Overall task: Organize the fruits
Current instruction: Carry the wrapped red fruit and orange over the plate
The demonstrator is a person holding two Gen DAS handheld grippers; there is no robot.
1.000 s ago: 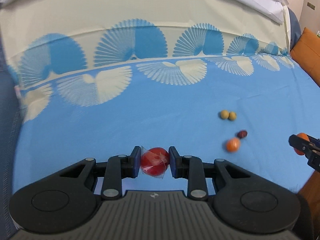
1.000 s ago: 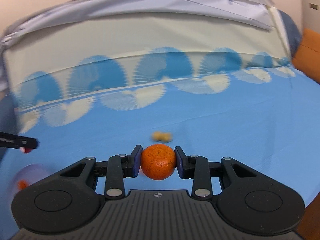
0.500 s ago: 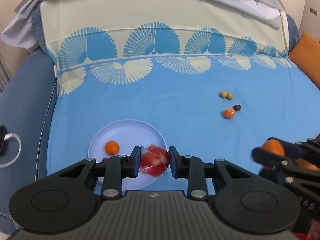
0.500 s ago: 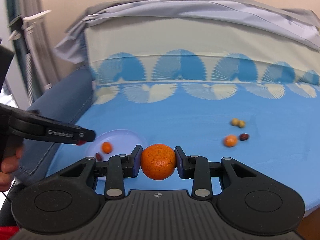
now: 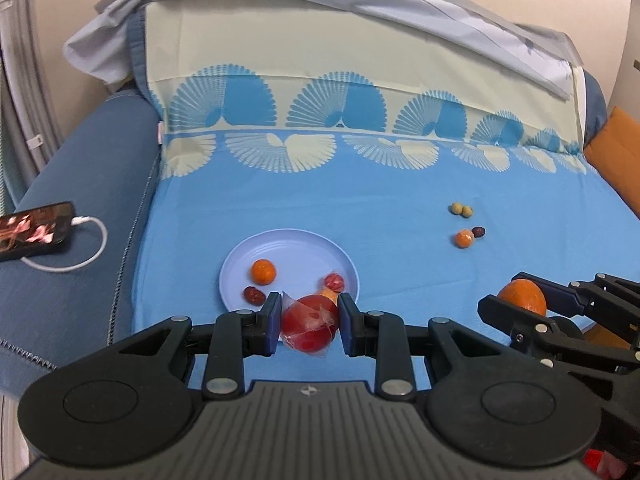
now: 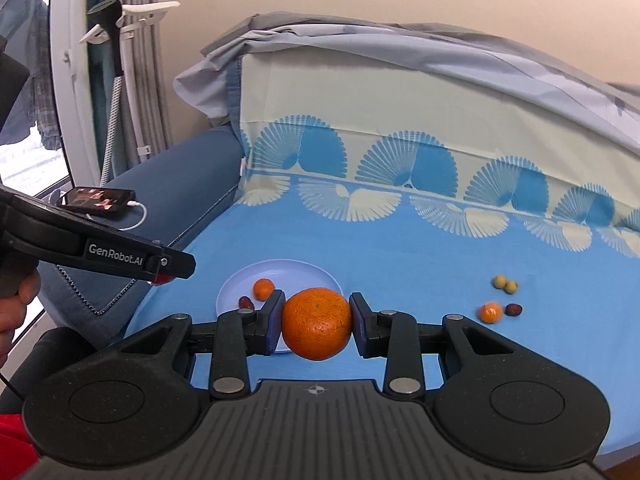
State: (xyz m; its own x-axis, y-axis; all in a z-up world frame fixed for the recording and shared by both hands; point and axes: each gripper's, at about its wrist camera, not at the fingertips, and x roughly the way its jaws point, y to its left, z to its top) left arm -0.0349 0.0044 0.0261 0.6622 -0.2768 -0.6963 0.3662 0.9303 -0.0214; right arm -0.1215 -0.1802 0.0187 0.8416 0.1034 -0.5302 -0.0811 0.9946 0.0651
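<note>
My left gripper (image 5: pixel 308 320) is shut on a red fruit in clear wrap (image 5: pixel 310 334), held just above the near rim of a pale blue plate (image 5: pixel 296 250). The plate holds a small orange (image 5: pixel 263 271), a dark red date (image 5: pixel 253 295) and a small wrapped red fruit (image 5: pixel 334 281). My right gripper (image 6: pixel 316 320) is shut on a large orange (image 6: pixel 316 332), above the sheet just right of the plate (image 6: pixel 304 274). Two yellow-green fruits (image 5: pixel 461 210), a small orange (image 5: pixel 464 238) and a date (image 5: pixel 478 232) lie loose at the right.
Everything rests on a blue patterned sheet (image 5: pixel 360 200) over a sofa. A phone (image 5: pixel 36 230) on a white charging cable lies on the left armrest. An orange cushion (image 5: pixel 616 152) sits at the far right. A person's hand (image 6: pixel 16 304) grips the left tool's handle.
Both grippers have drawn back, risen and swung left, each keeping its fruit. The plate, the armrest and the phone have come into view; the loose fruits now lie farther off at the right.
</note>
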